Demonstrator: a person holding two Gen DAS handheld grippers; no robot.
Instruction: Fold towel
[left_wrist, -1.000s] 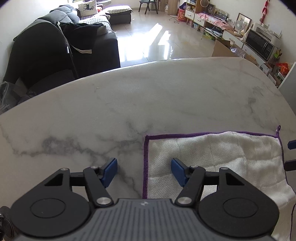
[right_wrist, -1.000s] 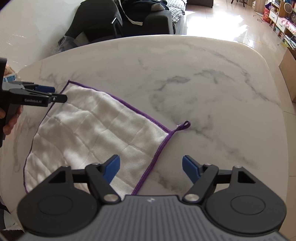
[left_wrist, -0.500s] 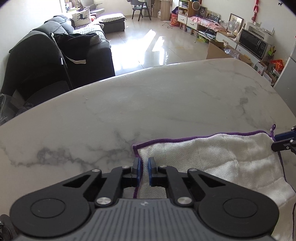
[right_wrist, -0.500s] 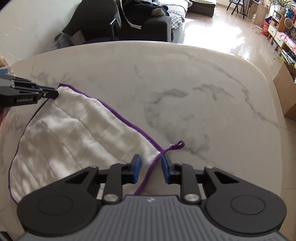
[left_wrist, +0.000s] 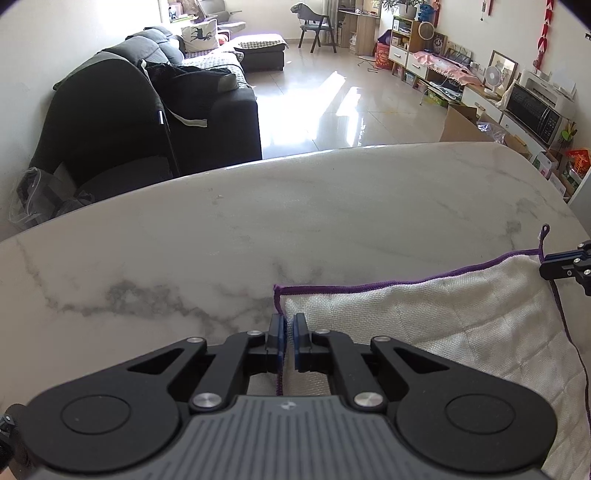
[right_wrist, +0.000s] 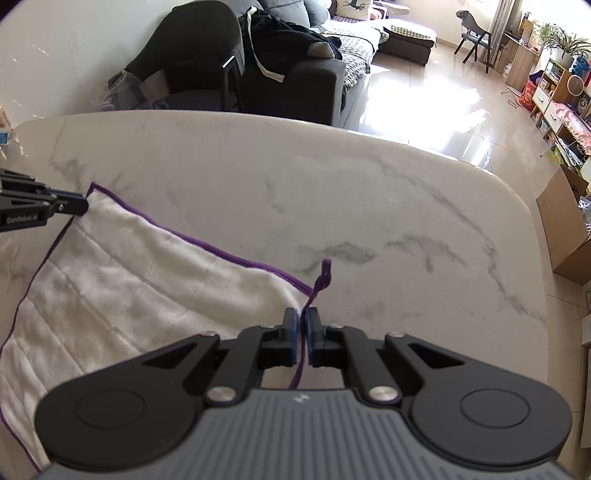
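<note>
Towel: one white towel (left_wrist: 436, 325) with purple edging, lying on the marble table (left_wrist: 258, 229), its two far corners pinched up
Grippers: two, and both are clenched on cloth right now
Left gripper: left gripper (left_wrist: 289, 341) has its blue pads clamped on the towel's purple hem at the far left corner; the jaws have just closed in on it
Right gripper: right gripper (right_wrist: 302, 338) has snapped closed too, pads gripping the purple hem at the far right corner
Hanging loop: one purple loop (right_wrist: 323, 275) sticks out past the right gripper's pads, at that corner
Left wrist view only: the microwave (left_wrist: 535, 110), the small white fan (left_wrist: 493, 77), and the right gripper's tip poking in at the far right edge
Right wrist view only: the towel's near left stretch sweeping toward the camera, and the left gripper's black body with white lettering
Both views: one dark sofa (right_wrist: 295, 77) and one chair (left_wrist: 314, 27) beyond the table
</note>
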